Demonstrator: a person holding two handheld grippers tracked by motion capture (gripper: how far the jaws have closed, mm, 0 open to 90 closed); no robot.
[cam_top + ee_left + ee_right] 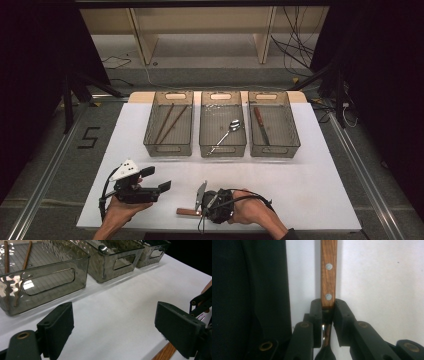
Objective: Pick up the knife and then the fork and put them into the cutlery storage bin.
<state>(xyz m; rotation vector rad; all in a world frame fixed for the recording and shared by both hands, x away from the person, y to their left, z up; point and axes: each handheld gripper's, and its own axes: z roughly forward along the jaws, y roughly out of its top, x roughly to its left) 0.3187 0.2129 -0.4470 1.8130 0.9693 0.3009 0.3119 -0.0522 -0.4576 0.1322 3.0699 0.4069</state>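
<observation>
White covers the bench (pixel 300 170) from edge to edge, a plain matte sheet with bare wood showing at its two far corners. At the near edge, just right of centre, the right tool (pixel 200 206) is pressed onto a wooden-handled utensil (pixel 186 212) that lies flat on the sheet, its brown handle pointing toward the left edge. The right gripper view gives the detail: its jaws pinch the utensil (pixel 328 270) where the wood meets the metal neck, two metal rivets sit in the handle, and a dark mass fills the left of that picture. The working end is hidden under the tool, so I cannot tell what kind of utensil it is. Near the near left corner, the left tool (pixel 159 189) is held just above the bench, jaws spread wide with nothing between them; its own view looks across bare white toward the bins.

Along the far edge stand three smoky clear plastic bins side by side. The left bin (pixel 168 142) holds two brown chopsticks (pixel 172 122), the middle bin (pixel 222 145) a metal spoon (pixel 227 132), the right bin (pixel 292 140) a wooden-handled knife (pixel 261 125).

Left of the bench, a black "5" (pixel 88 137) is marked on the grey floor. Beyond the bench are pale wooden shelving legs and loose black cables.
</observation>
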